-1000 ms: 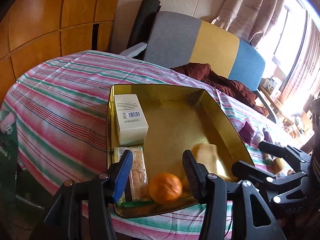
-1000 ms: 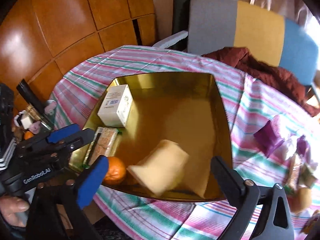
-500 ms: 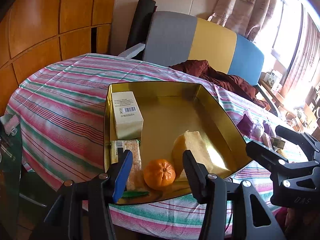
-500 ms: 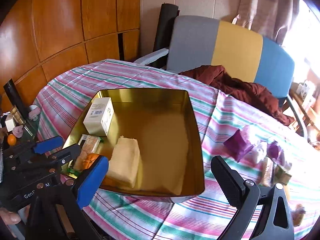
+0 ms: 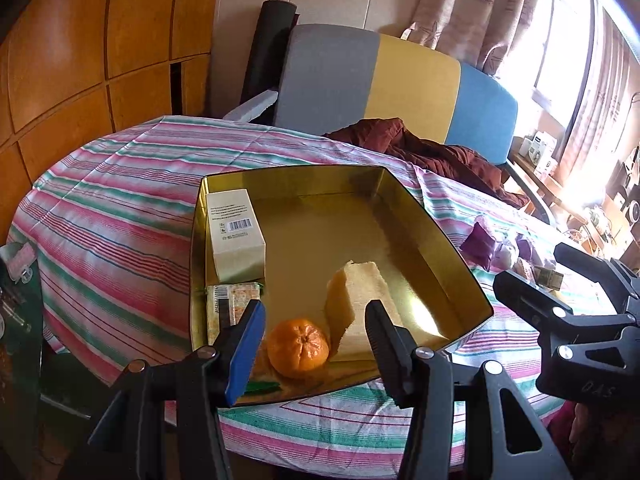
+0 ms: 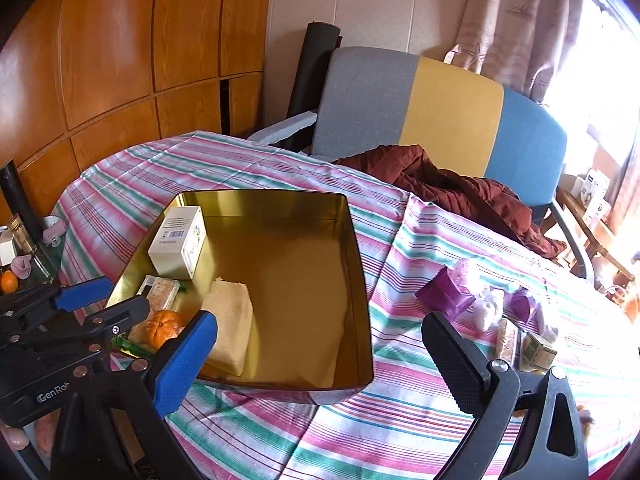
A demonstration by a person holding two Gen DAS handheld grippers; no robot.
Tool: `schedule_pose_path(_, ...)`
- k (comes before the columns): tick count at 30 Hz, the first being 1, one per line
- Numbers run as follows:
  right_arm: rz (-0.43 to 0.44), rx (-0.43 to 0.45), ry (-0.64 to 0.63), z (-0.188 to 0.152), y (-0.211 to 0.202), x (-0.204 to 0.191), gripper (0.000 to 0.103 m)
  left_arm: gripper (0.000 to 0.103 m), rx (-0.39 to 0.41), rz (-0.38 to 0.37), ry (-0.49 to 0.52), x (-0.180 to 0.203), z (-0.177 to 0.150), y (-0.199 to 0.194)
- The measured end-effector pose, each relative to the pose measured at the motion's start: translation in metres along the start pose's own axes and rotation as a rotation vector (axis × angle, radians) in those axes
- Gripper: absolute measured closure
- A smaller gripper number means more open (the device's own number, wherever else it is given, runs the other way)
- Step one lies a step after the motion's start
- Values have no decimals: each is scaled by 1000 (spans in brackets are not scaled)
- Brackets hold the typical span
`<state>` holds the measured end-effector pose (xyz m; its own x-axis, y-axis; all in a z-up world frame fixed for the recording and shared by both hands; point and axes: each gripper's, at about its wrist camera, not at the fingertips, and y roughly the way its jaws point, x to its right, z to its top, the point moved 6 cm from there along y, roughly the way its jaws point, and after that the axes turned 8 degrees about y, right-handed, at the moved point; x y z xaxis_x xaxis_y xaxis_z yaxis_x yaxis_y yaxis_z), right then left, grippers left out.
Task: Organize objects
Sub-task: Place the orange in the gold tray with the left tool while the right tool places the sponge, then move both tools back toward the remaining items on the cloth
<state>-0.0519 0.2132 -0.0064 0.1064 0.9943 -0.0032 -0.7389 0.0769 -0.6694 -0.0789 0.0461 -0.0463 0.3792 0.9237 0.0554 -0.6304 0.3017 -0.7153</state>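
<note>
A gold tin box (image 5: 436, 236) (image 6: 356, 248) sits on the striped tablecloth. Inside lie a white carton (image 5: 236, 236) (image 6: 178, 244), a wrapped cracker pack (image 5: 228, 308) (image 6: 160, 292), an orange (image 5: 298, 346) (image 6: 162, 326) and a pale yellow cake slice (image 5: 356, 300) (image 6: 230, 324). My left gripper (image 5: 316, 340) is open and empty above the tin's near edge, with the orange between its fingers in view. My right gripper (image 6: 320, 356) is open and empty over the tin's near right corner. Loose purple packets (image 6: 444, 294) and snack packs (image 6: 536, 350) lie on the cloth to the right.
A grey, yellow and blue chair (image 6: 440, 108) with a maroon garment (image 6: 460, 188) stands behind the table. Wood panelling (image 6: 120, 60) lines the left wall. A side shelf with small items (image 6: 16, 248) is at the left. Curtains and a bright window are at the right.
Both grippers have pulled back and up from the tin. The cake slice, tilted against the near wall a second ago, now rests beside the orange.
</note>
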Motion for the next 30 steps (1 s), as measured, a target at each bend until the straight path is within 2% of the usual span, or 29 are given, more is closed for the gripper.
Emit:
schedule_pose_path(12, -43, 7, 61, -4, -3, 32, 0, 51, -2, -27, 75, 31, 7, 0)
schedule_pose_path(21, -93, -11, 112, -14, 1, 67, 0, 51, -3, -68, 165, 68, 18, 8)
schedule_pose_path(30, -222, -64, 185, -38, 4, 136, 0, 51, 3, -72, 298, 116, 29, 22)
